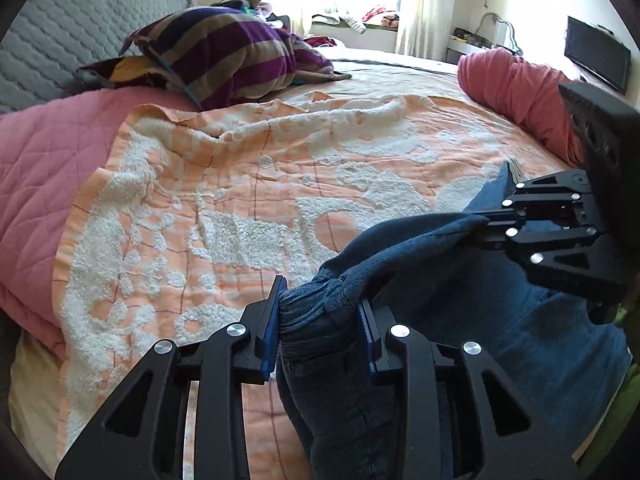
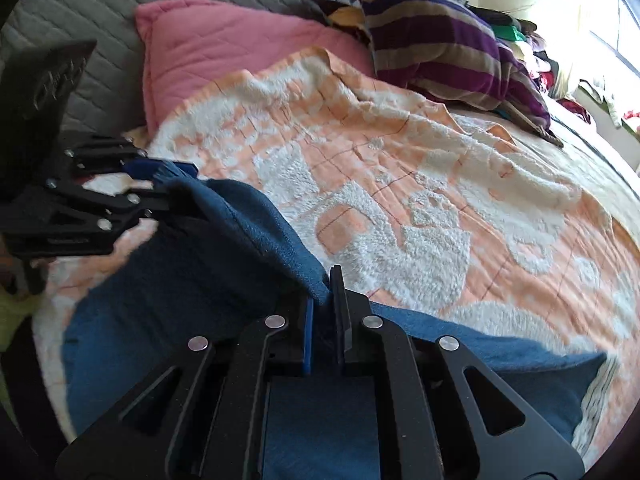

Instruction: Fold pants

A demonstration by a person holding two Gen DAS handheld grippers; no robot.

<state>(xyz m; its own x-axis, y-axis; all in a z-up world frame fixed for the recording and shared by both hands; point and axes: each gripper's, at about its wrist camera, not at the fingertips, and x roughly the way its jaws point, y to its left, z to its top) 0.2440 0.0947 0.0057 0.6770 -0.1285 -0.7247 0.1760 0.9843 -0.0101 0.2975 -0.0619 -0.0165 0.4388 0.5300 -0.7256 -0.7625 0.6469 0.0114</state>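
Note:
Blue denim pants (image 1: 460, 300) hang over an orange and white blanket (image 1: 240, 184) on a bed, lifted at two points. At the bottom of the left wrist view, my left gripper (image 1: 320, 300) is shut on a bunched, seamed part of the pants. My right gripper (image 1: 494, 216) comes in from the right, shut on a thin edge of the fabric. In the right wrist view that right gripper (image 2: 326, 304) pinches the denim edge between nearly touching pads. The pants (image 2: 200, 280) stretch from it up to the left gripper (image 2: 176, 182) at the left.
A pink quilted pillow (image 2: 208, 48) and a purple striped pillow (image 1: 224, 52) lie by the grey padded headboard (image 1: 48, 32). A rolled pink cover (image 1: 520, 88) lies at the far right of the bed. Clothes are piled below the window, and a dark screen (image 1: 596, 56) stands beyond.

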